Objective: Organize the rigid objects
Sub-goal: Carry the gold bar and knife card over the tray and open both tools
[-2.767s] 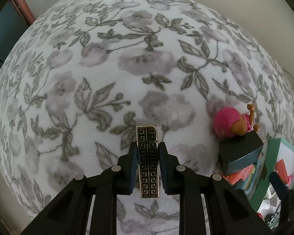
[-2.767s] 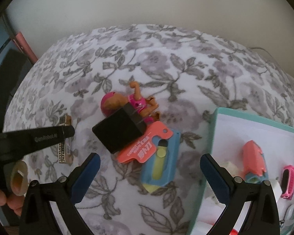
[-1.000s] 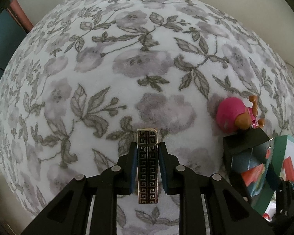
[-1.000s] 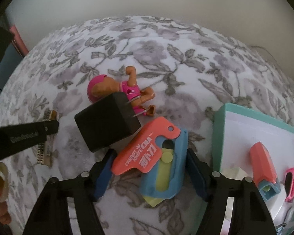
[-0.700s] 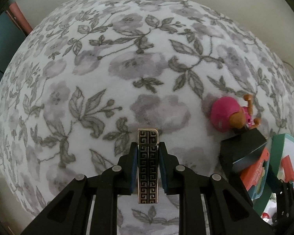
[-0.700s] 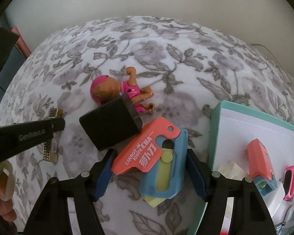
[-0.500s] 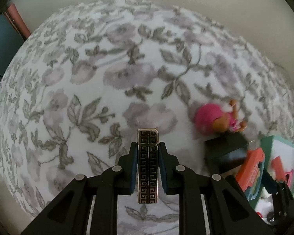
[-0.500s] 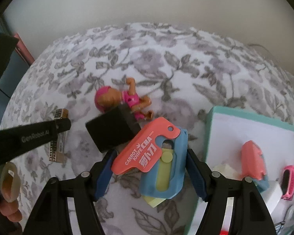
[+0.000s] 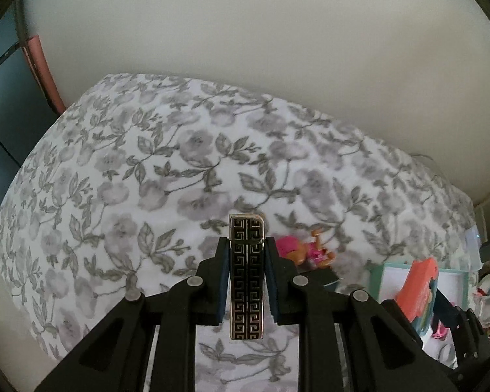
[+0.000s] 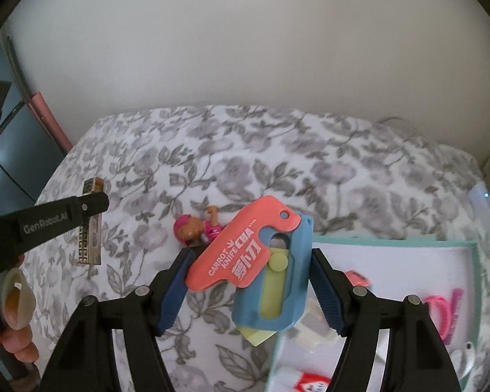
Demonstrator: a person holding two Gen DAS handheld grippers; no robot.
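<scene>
Ideally both clamped loads, left gripper (image 9: 246,281) on lighter (image 9: 246,274), right gripper (image 10: 250,281) on carrot knife (image 10: 261,268), travel level toward the lower-right tray (image 10: 392,245).

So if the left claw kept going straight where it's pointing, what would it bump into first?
Probably just the flowery bedspread. The left claw holds a patterned lighter; the doll lies off to its right, though depth is hard to judge.

Your left gripper (image 9: 247,274) has its jaws clamped tight at lower centre. Your right gripper (image 10: 250,289) grips wide; fingers (image 10: 16,351) show lower left.
</scene>
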